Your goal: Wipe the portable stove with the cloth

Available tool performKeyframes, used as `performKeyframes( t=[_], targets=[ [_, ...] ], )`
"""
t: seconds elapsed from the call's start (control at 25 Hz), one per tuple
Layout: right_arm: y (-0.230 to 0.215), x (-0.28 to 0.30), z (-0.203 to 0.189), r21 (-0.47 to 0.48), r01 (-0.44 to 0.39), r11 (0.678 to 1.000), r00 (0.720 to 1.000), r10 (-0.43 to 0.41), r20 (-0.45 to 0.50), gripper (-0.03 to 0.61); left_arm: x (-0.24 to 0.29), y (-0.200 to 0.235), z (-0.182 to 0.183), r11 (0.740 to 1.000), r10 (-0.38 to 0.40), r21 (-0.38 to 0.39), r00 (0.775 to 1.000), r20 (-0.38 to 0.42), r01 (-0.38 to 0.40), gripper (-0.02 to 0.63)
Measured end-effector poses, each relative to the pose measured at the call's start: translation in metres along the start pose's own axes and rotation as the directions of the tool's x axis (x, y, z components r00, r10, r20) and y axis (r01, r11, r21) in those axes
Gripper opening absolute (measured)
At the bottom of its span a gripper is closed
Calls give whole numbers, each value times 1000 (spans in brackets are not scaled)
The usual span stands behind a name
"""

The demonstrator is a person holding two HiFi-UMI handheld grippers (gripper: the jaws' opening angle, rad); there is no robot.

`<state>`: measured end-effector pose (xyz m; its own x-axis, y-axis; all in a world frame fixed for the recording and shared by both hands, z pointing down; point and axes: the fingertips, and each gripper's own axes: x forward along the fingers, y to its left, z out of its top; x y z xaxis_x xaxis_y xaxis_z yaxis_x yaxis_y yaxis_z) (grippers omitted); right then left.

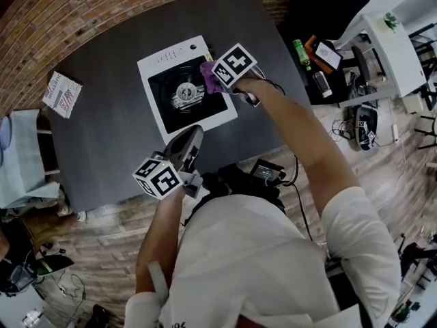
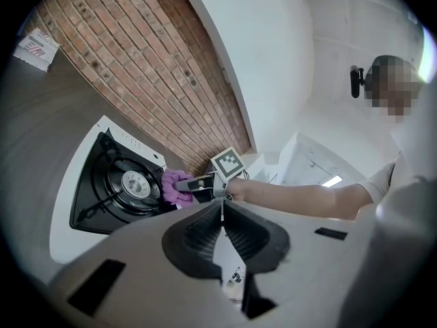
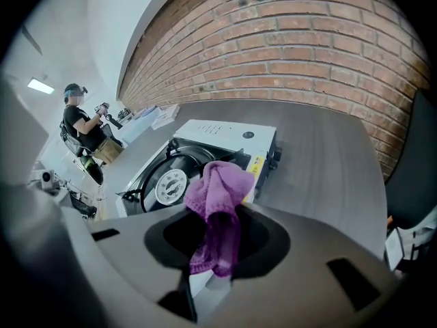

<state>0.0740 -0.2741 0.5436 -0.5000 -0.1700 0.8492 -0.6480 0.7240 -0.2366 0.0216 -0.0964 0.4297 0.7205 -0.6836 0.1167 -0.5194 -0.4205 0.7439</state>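
Note:
The portable stove (image 1: pixel 156 67) is white with a black top and a round burner (image 1: pixel 184 91); it sits in the middle of the dark table (image 1: pixel 109 135). My right gripper (image 1: pixel 217 79) hangs over the stove's right side, shut on a purple cloth (image 1: pixel 207 80). In the right gripper view the cloth (image 3: pixel 218 186) bulges out between the jaws of the right gripper (image 3: pixel 218 217), just above the stove (image 3: pixel 218 132). My left gripper (image 1: pixel 196 132) is near the table's front edge, shut and empty. The left gripper view looks past the left gripper (image 2: pixel 221 207) at the stove (image 2: pixel 65 203) and the cloth (image 2: pixel 174 185).
A small printed packet (image 1: pixel 61 93) lies at the table's left end. A brick wall (image 3: pixel 307 39) runs behind the table. A pale chair (image 1: pixel 20 156) stands at the left. Desks, bottles and cables (image 1: pixel 355 115) crowd the floor at the right. A person (image 3: pixel 82 125) sits far off.

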Motion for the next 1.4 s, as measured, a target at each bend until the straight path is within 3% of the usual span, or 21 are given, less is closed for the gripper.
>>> performKeyframes(
  t=[0.32,0.76,1.08,1.4],
  targets=[
    [11,-8,-22,90,-4,996,999,1,40,114,-23,-1,-5,1000,-26,3,1000,-14,26,18],
    [18,-22,-52,135,-16,991,995,2,104,114,-27,-11,-29,998,-57,8,997,-51,57,18],
    [8,-36,-57,55,-63,996,991,56,121,114,-16,-2,-16,1000,2,7,1000,-19,-2,18],
    [-48,-43,-36,-68,81,994,981,-67,184,114,8,6,-16,995,87,49,996,-34,-85,18]
  ],
)
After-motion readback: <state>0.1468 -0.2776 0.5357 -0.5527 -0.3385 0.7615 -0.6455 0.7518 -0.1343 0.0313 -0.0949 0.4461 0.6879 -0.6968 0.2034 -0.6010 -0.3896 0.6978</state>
